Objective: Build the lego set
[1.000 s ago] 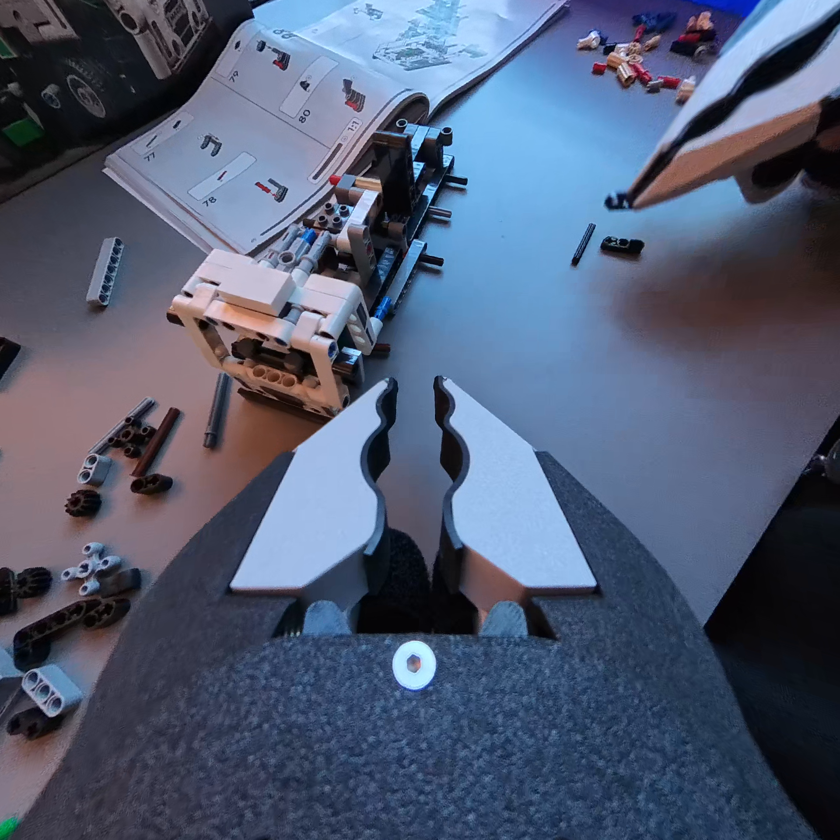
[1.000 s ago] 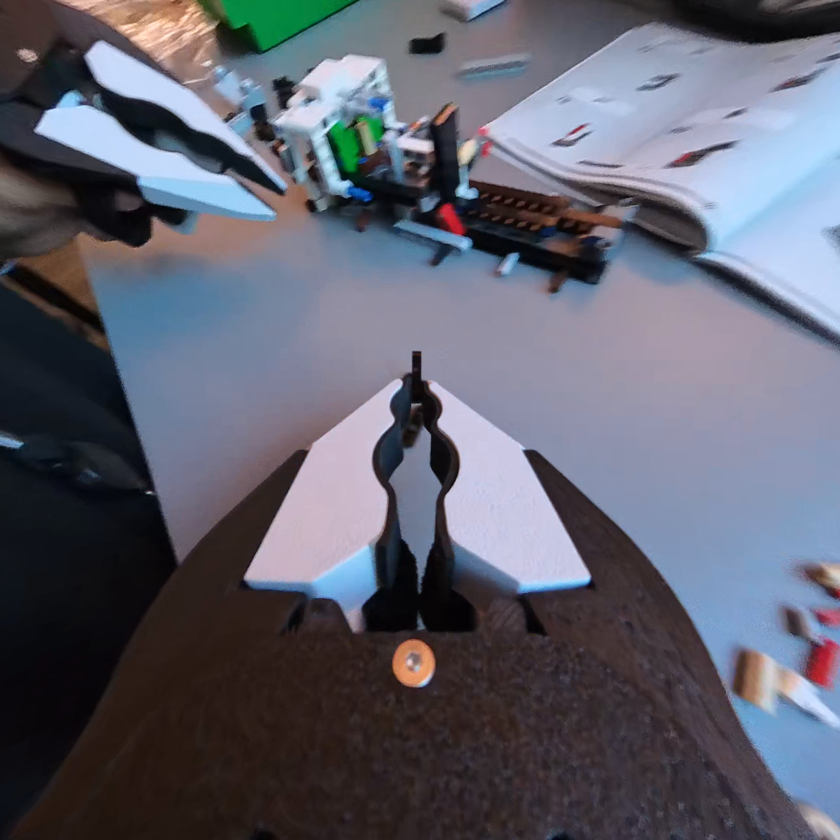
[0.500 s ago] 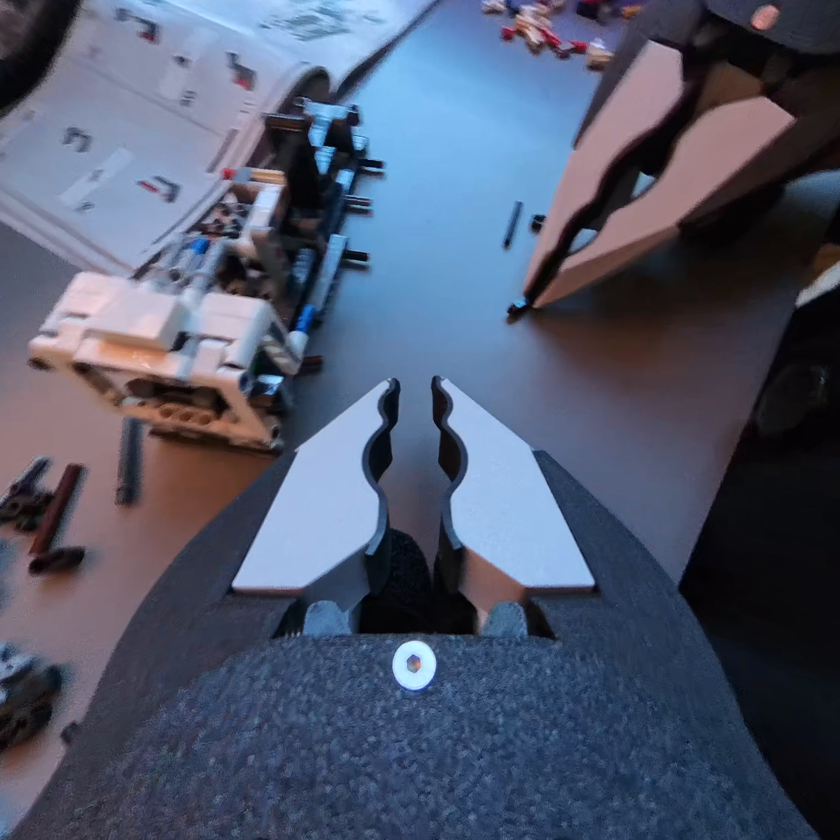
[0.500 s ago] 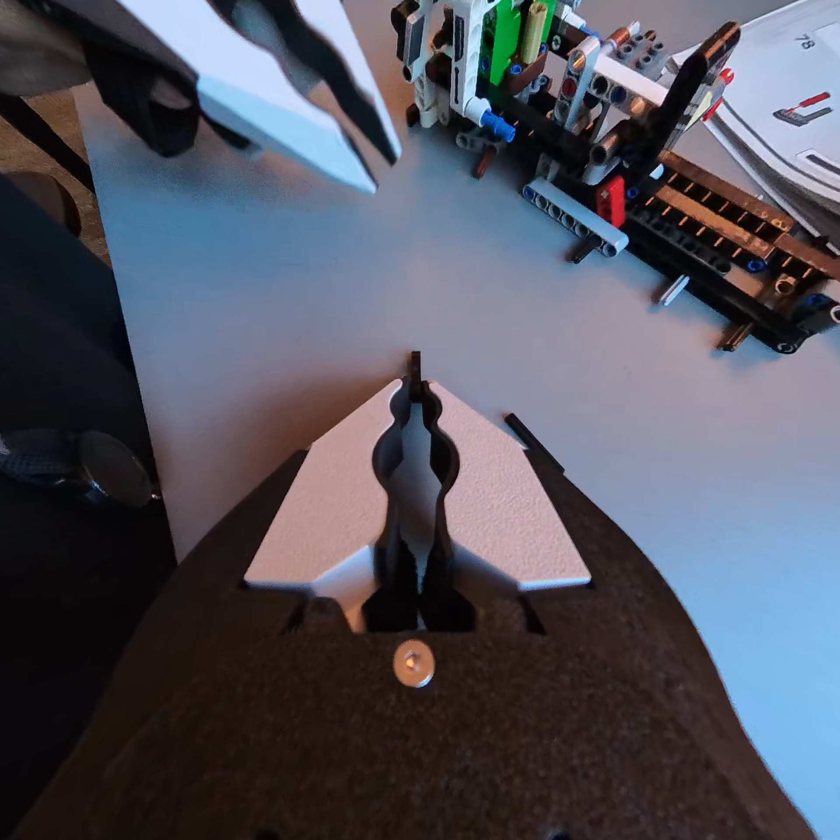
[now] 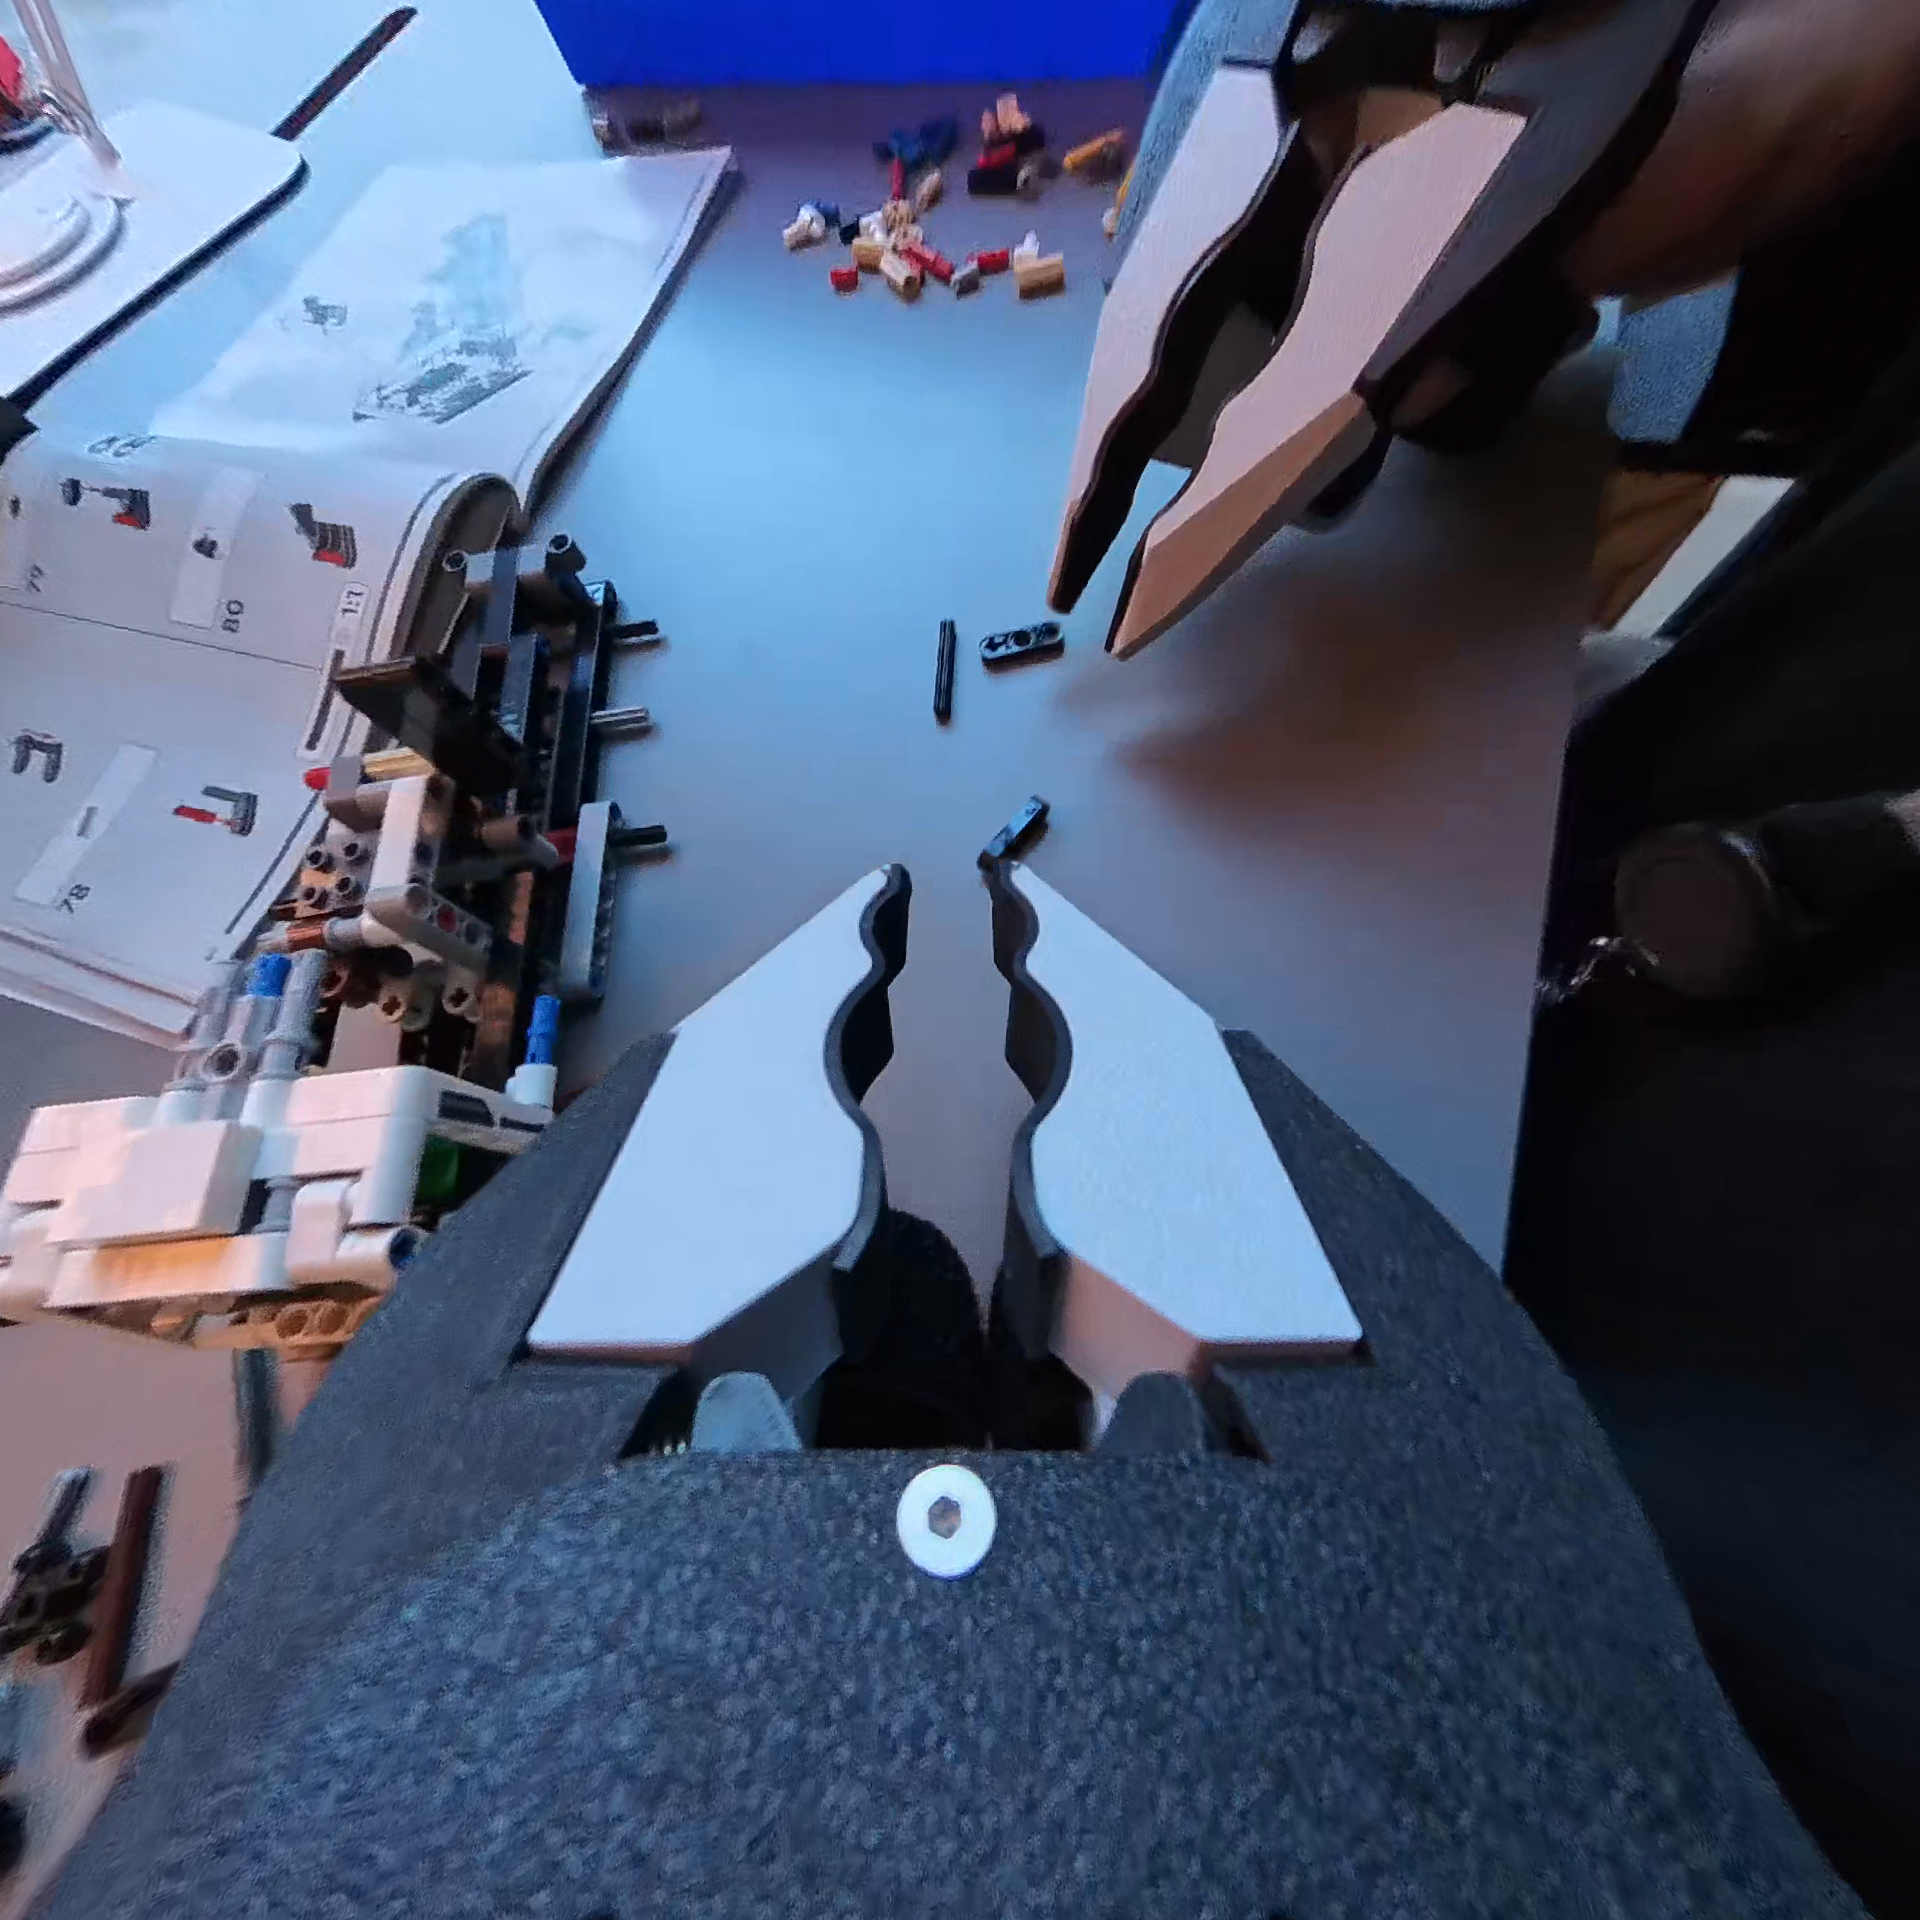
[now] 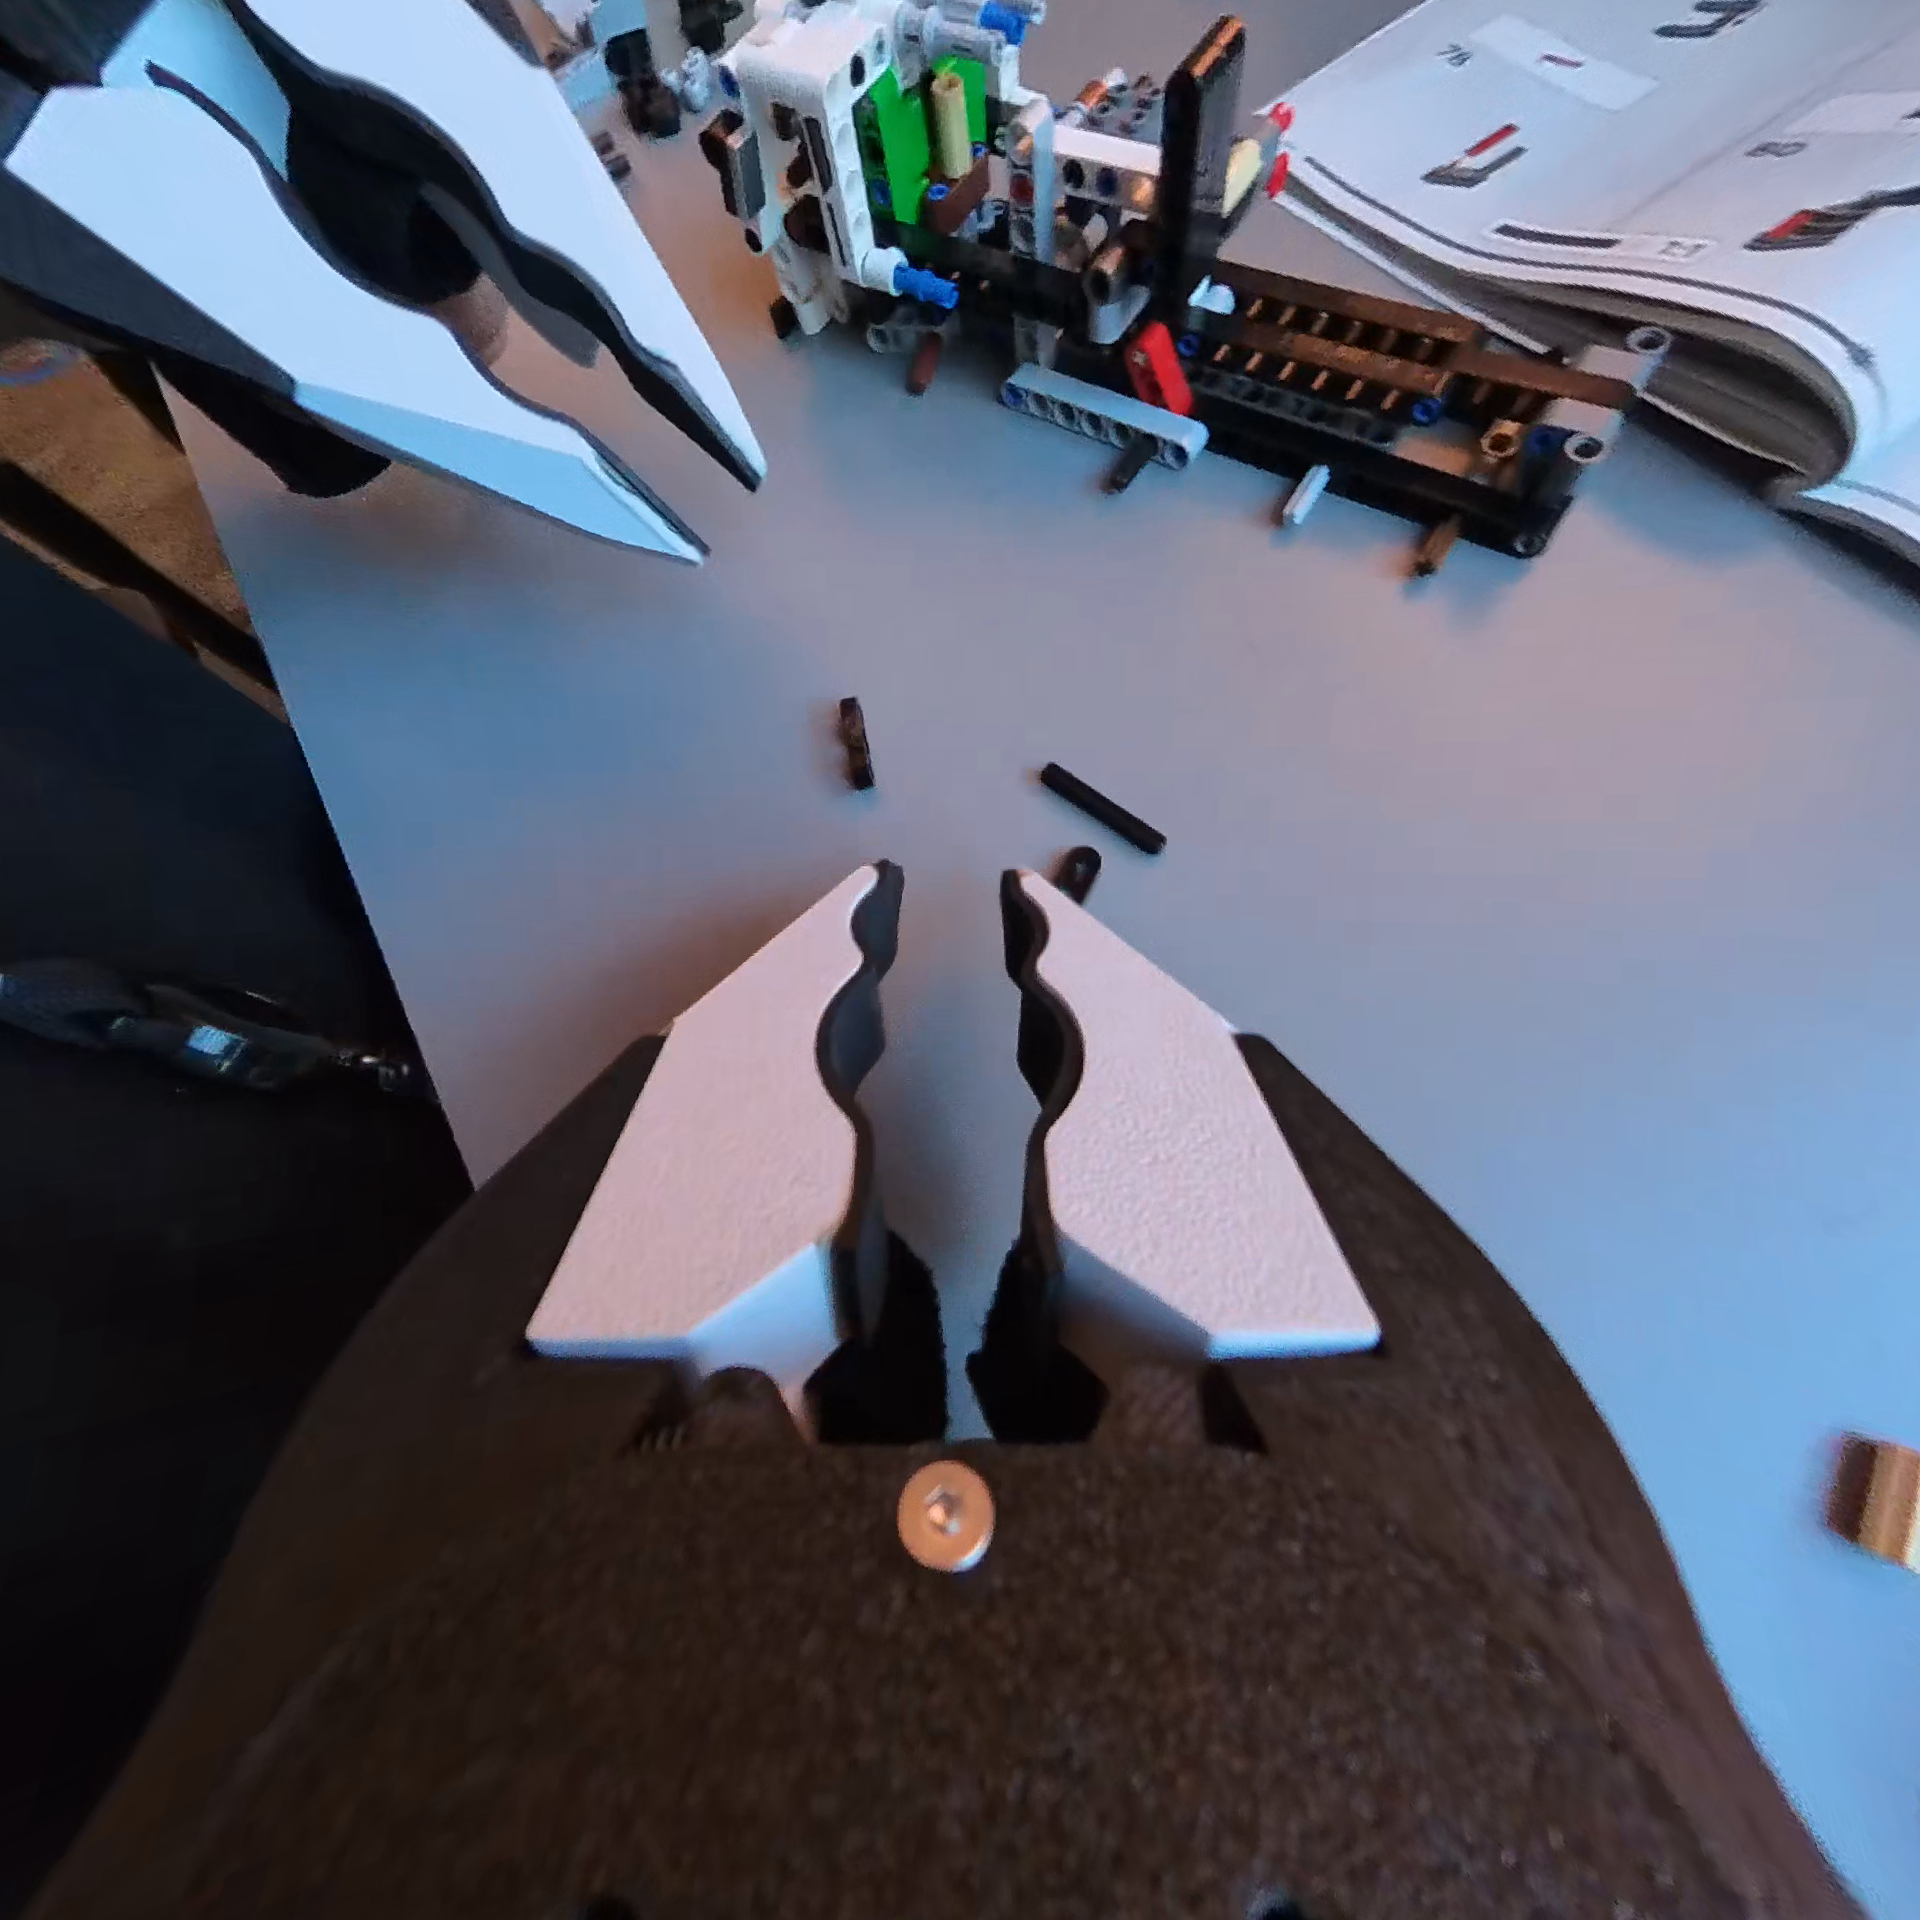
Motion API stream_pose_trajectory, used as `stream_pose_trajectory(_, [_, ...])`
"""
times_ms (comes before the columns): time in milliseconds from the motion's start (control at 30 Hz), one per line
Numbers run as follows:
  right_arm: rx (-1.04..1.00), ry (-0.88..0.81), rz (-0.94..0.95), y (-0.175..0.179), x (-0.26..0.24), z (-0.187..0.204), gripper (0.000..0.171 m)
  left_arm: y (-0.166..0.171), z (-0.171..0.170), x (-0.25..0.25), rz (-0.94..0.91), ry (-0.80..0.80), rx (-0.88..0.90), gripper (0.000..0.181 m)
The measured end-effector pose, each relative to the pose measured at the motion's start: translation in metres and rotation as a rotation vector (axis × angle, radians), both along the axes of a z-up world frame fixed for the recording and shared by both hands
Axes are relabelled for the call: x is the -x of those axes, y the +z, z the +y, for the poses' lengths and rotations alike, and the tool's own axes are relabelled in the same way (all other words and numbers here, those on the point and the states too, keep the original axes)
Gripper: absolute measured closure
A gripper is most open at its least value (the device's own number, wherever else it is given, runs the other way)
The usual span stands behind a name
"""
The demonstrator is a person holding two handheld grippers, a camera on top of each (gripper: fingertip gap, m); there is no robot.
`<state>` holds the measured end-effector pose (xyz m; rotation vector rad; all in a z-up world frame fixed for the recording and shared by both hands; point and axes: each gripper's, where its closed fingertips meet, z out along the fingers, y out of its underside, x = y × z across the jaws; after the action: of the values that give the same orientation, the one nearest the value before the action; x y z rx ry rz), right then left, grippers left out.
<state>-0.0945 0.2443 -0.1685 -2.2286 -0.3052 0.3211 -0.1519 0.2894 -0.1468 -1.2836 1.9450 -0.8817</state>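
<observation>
Both tongs spread, nothing pinched: left gripper (image 5: 945, 883), right gripper (image 6: 945, 883) | small black connector (image 6: 854, 741), black axle (image 6: 1101, 808) laid on table (image 6: 1351, 831) between them, likely for regrasping | half-built lego model (image 6: 1039, 260) well apart, beside instruction booklet (image 6: 1662, 156)

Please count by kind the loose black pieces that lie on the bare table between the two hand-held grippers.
black rod: 1
short black beam with holes: 1
small black connector: 1
Total: 3
</observation>
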Motion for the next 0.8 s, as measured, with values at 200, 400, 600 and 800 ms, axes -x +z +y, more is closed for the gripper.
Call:
stream_pose_trajectory(200, [-0.025, -0.067, -0.091, 0.002, -0.032, -0.005, 0.152, -0.001, 0.001, -0.003, 0.034, 0.05, 0.084, 0.166])
stream_pose_trajectory(400, [-0.043, -0.052, -0.032, 0.006, -0.032, -0.002, 0.152, 0.004, 0.003, -0.001, 0.015, 0.118, 0.146, 0.166])
stream_pose_trajectory(600, [-0.047, -0.014, -0.043, 0.001, -0.023, 0.0, 0.152, -0.001, 0.009, 0.002, 0.024, 0.173, 0.116, 0.166])
stream_pose_trajectory(800, [-0.084, 0.004, -0.063, 0.006, -0.024, 0.005, 0.152, 0.0, 0.014, 0.005, 0.02, 0.192, 0.099, 0.166])
